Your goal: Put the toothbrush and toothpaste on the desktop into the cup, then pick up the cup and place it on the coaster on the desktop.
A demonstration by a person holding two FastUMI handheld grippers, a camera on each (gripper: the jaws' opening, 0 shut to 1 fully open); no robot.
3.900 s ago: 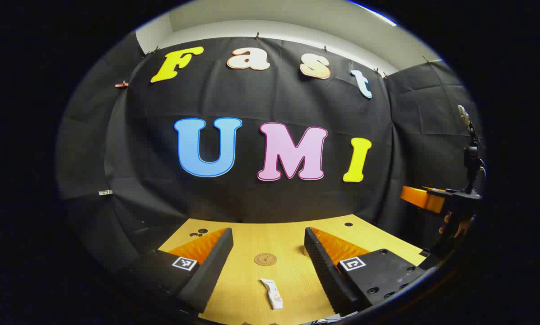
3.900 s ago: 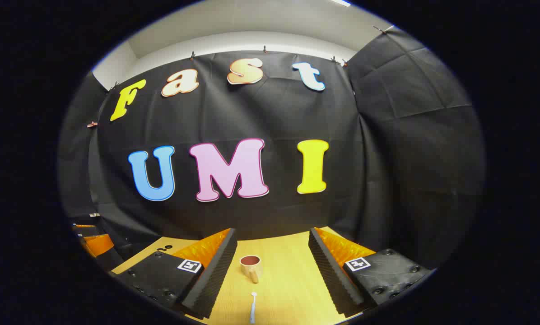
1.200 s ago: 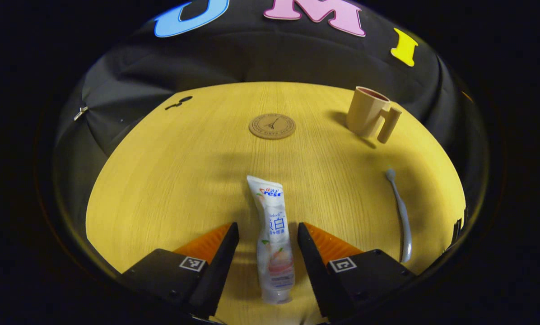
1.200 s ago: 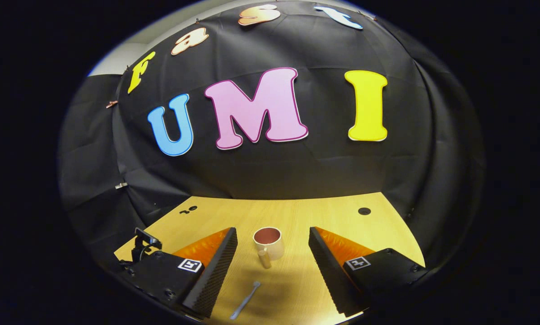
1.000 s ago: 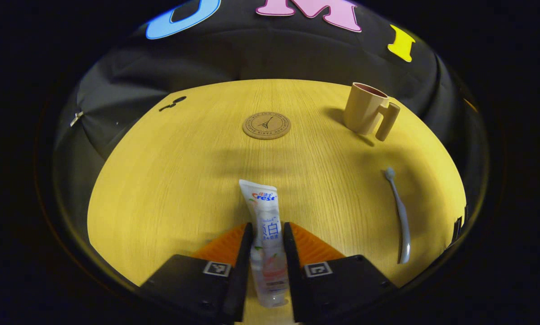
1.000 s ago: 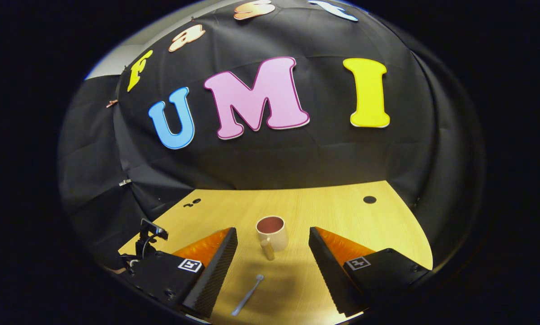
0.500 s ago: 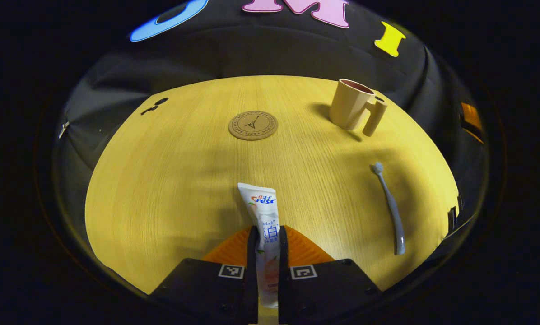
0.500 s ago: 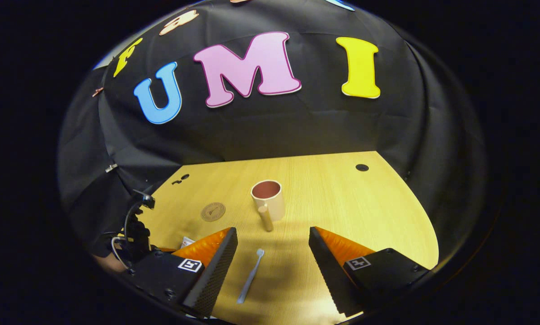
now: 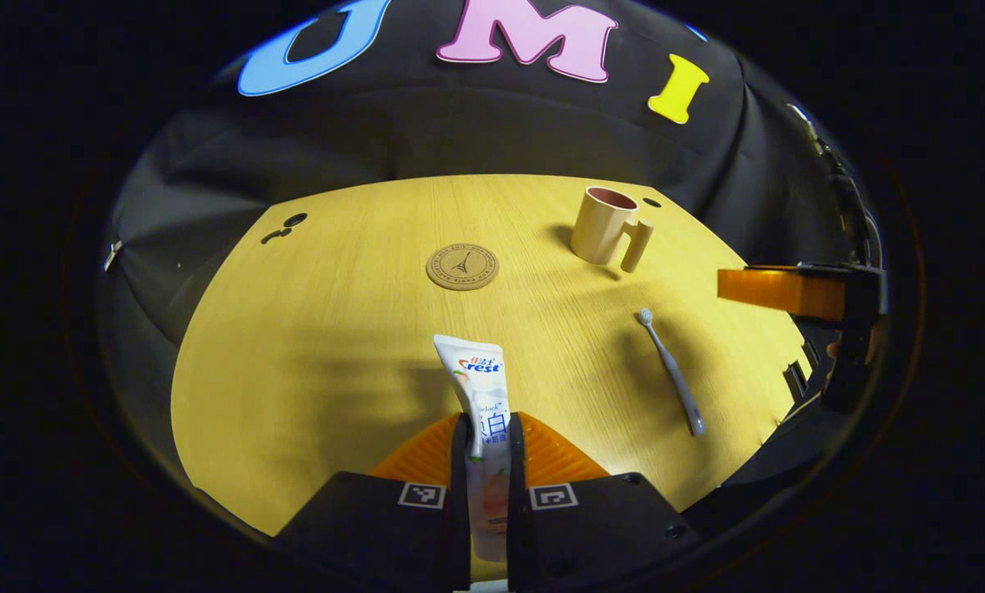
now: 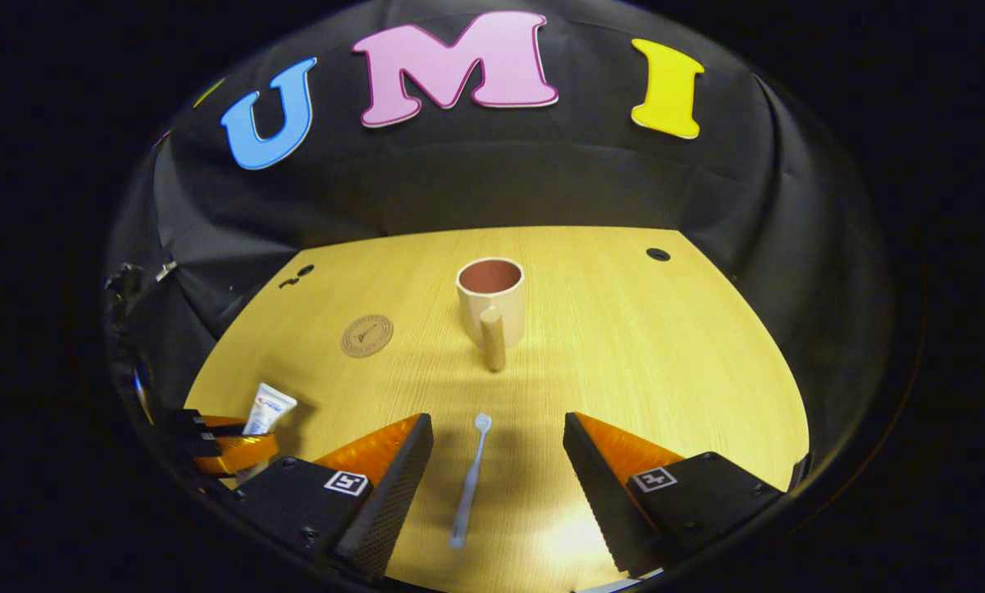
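Evidently soft, light toothpaste: pinched mid-body by closed left gripper. Right gripper spread wide, empty, straddling slim stiff toothbrush; best gripped mid-handle.

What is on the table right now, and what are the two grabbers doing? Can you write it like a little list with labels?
table: wooden desktop
left gripper: shut on the toothpaste
right gripper: open, fingers either side of the toothbrush, not gripping it
toothbrush: lying flat on the table
cup: upright, nothing visible inside, handle toward the right gripper
coaster: bare, left of the cup in the right gripper view
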